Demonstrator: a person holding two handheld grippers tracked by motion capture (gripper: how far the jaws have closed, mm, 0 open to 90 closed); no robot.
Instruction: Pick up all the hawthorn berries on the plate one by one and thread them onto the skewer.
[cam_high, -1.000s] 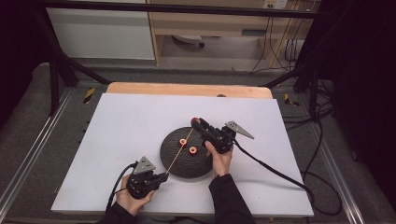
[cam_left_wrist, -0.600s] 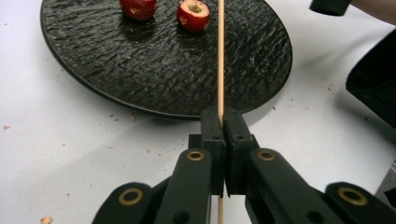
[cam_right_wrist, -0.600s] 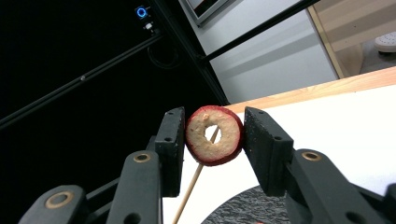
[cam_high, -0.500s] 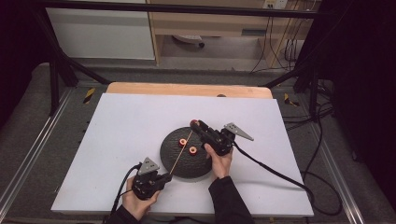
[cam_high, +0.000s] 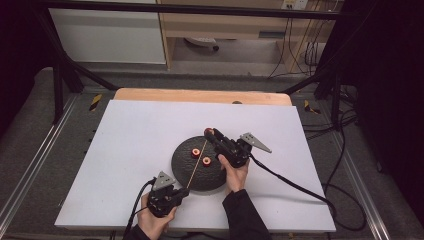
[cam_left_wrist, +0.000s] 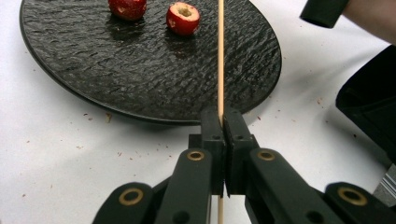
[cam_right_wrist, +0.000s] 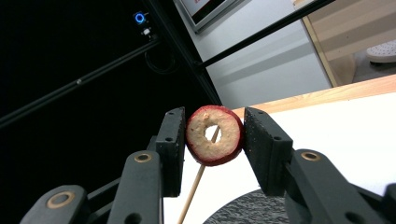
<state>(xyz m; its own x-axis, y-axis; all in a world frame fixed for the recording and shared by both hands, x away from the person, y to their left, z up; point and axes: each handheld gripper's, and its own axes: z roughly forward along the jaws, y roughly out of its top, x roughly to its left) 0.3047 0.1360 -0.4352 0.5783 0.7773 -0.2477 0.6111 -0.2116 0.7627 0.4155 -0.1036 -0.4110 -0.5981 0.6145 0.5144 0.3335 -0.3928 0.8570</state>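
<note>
- The red fruit ring (cam_right_wrist: 214, 135) is sitting between the two black jaws of the right gripper (cam_right_wrist: 212, 140), up in the air over the far edge of the black plate (cam_high: 186, 172).
- The jaws are squeezing the ring from both sides, so the right gripper is holding it tight.
- The thin wooden stick (cam_left_wrist: 220, 51) is poking its tip at the hole in the ring, seen in the right gripper view.
- The left gripper (cam_left_wrist: 223, 122) is pinching the other end of the stick, with its jaws closed flat on it.
- I think the step going on is threading the ring onto the stick.
- Next, the ring needs sliding down the stick, and the hole has to be lined up straight or the stick may snag or split the fruit.
- Two more red fruit pieces (cam_left_wrist: 182, 17) are waiting on the plate, which is sitting on the white table (cam_high: 125, 145).
- It is hard to tell if the tip is already through the hole or just behind it.
- One fruit piece is cut off at the top of the left gripper view.
</note>
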